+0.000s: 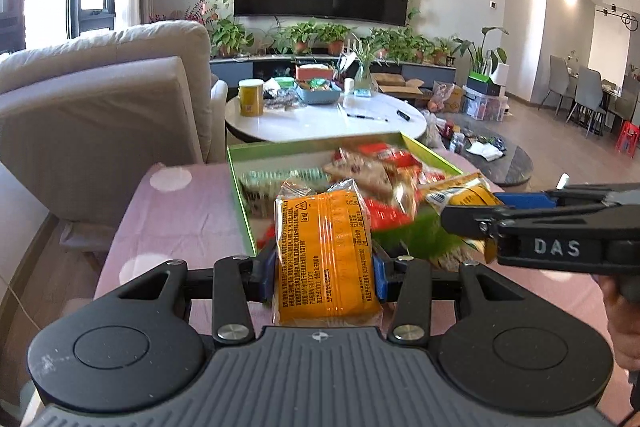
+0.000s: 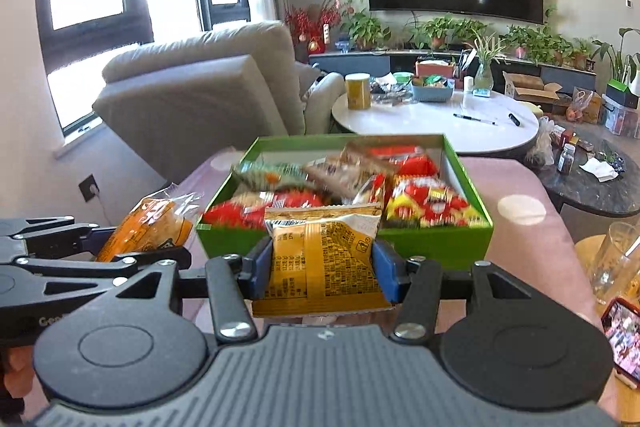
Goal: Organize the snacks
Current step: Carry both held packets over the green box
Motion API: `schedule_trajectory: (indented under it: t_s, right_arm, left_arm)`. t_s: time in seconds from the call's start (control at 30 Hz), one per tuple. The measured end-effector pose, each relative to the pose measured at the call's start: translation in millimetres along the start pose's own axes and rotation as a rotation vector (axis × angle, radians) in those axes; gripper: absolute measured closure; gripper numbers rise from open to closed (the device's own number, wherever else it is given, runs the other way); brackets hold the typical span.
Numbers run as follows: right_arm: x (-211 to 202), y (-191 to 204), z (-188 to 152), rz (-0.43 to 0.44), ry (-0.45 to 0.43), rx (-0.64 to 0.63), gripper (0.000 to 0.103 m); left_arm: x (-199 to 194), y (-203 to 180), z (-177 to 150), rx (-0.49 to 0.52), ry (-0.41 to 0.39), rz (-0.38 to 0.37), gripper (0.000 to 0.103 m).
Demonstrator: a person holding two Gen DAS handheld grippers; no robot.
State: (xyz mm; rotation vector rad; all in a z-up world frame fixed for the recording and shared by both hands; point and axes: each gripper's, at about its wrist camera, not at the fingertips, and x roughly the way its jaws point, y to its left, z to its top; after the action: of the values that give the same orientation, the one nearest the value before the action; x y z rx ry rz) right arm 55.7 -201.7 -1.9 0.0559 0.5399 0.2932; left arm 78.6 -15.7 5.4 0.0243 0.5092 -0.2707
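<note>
orange film fills our left wrist view: we have the left gripper clamped on an orange clear-ended plastic snack packet, its blue pads pressed to both sides, held in front of the near wall of the green cardboard box on the pink dotted tablecloth. from here the box shows mostly its left wall and a blurred heap of wrappers. our right wrist view shows what the first cannot: the whole box, packed with red, yellow and pale wrappers, plus a clear drinking glass and a phone at the right edge. there our right gripper grips a yellow-brown printed snack packet, crinkled, white at its top seal, just before the box's near wall. each gripper shows at the edge of the other's view.
</note>
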Motion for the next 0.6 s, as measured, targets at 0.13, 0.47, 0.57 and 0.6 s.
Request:
schedule_trajectory:
  t_s: [0.13,0.47,0.57,0.6]
  right_arm:
    - [8,-6,13,-0.004,-0.028,0.012,0.037]
    - [49,-25,61,0.013,-0.055,0.077,0.037]
    - [69,-32,71,0.007,-0.037,0.109,0.037]
    - [74,-33,73,0.007,-0.029,0.118,0.037]
  left_arm:
    - [21,4,19,-0.019,0.005,-0.002,0.062]
    - [87,20,63,-0.077,0.037,0.017,0.062]
    - [109,25,70,-0.074,0.059,0.042,0.062]
    - [117,27,72,-0.077,0.066,0.048,0.062]
